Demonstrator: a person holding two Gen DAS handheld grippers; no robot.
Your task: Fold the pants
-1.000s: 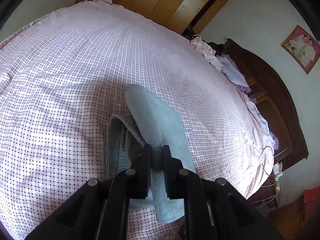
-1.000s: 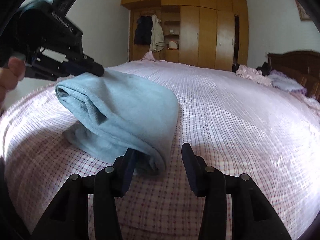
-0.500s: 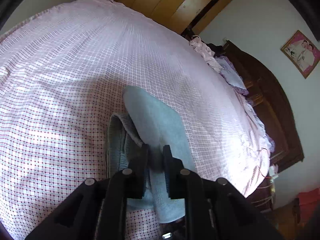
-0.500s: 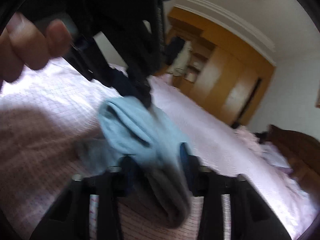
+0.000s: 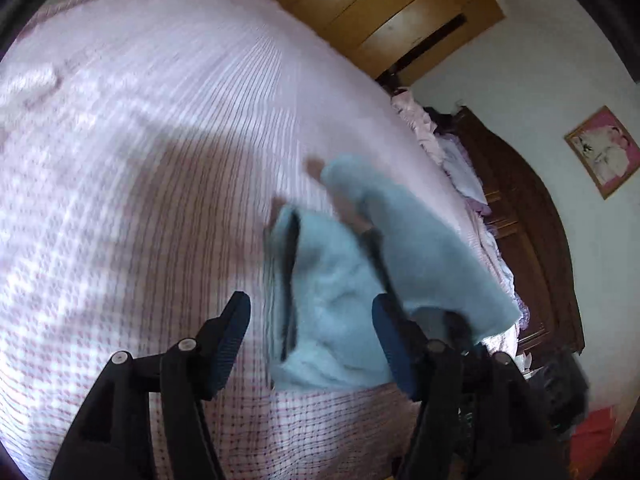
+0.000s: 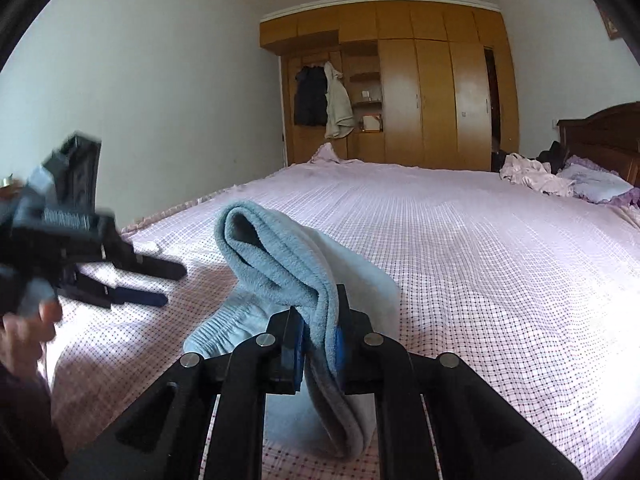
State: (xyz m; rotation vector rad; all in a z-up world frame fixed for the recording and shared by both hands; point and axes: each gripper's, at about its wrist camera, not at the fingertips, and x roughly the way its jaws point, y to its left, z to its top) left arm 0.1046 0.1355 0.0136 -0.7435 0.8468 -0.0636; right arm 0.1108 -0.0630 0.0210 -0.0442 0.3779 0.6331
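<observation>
The light blue fleece pants (image 6: 292, 264) lie partly folded on the pink checked bed (image 6: 480, 248). My right gripper (image 6: 318, 332) is shut on a doubled fold of the pants and holds it up off the bed. The elastic waistband (image 6: 224, 328) rests on the bed below it. My left gripper (image 5: 312, 320) is open and empty, just before the pants (image 5: 340, 292). It also shows at the left in the right wrist view (image 6: 156, 280), apart from the cloth, blurred by motion.
A wooden wardrobe (image 6: 420, 92) with hanging coats (image 6: 324, 96) stands beyond the bed. Crumpled pink clothes (image 6: 532, 172) and a pillow (image 6: 596, 184) lie by the dark headboard (image 6: 600, 132). A framed picture (image 5: 604, 152) hangs on the wall.
My left gripper has let go of the pants, opened and pulled away to the left. My right gripper has closed on the fold and lifted it.
</observation>
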